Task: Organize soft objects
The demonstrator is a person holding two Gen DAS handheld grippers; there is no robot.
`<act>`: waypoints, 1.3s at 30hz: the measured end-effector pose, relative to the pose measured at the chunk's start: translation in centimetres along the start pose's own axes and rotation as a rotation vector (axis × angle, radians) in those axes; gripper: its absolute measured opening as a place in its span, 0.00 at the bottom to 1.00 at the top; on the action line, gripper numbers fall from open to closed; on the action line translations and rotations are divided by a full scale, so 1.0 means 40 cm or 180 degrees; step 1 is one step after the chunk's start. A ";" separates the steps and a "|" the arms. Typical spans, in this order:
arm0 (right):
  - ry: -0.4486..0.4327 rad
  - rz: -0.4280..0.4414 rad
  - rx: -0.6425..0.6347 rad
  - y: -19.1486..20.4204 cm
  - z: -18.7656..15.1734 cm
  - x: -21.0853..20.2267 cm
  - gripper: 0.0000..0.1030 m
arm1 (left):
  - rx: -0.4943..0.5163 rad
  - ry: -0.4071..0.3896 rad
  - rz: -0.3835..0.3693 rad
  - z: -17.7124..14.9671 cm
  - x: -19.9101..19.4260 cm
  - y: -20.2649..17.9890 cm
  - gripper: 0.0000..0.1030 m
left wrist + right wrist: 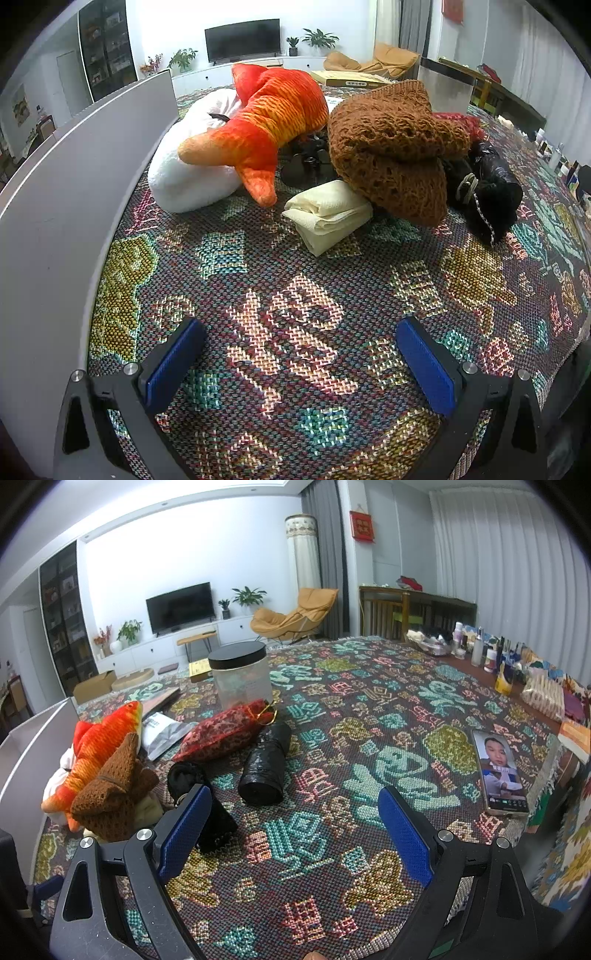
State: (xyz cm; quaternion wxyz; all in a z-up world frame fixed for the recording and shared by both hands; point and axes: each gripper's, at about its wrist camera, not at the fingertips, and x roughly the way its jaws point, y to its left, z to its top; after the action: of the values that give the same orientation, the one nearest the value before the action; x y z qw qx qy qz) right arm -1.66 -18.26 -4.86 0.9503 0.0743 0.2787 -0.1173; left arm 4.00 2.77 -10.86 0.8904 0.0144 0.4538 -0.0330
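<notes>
Brown knit cloth (391,147) heaped mid-table on woven tablecloth (295,332), orange fish plush (258,125) touching its left over white pillow (188,162), folded cream towel (328,214) just in front, black bag (484,188) at its right, left gripper (299,365) wide open, empty, right gripper (295,834) wide open, empty

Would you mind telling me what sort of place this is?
Most likely a home living room: a television on a low white cabinet, a tan lounge chair, and potted plants along the wall.
</notes>
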 end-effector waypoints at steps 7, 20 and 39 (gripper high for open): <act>0.0001 0.0002 0.0008 -0.002 0.001 0.000 0.91 | -0.0003 -0.0001 0.0002 -0.002 0.000 0.001 1.00; 0.0002 0.0002 0.0028 -0.003 0.001 0.000 0.91 | -0.0003 -0.0009 0.0001 -0.003 0.000 0.000 1.00; 0.0005 0.0004 0.0040 -0.006 0.002 0.002 0.91 | -0.0004 -0.0014 0.0005 -0.004 0.000 0.000 1.00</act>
State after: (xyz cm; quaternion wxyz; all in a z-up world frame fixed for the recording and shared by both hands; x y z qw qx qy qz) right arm -1.64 -18.53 -4.87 0.9497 0.0805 0.2787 -0.1183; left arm 3.85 2.76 -10.95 0.8914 0.0141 0.4518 -0.0320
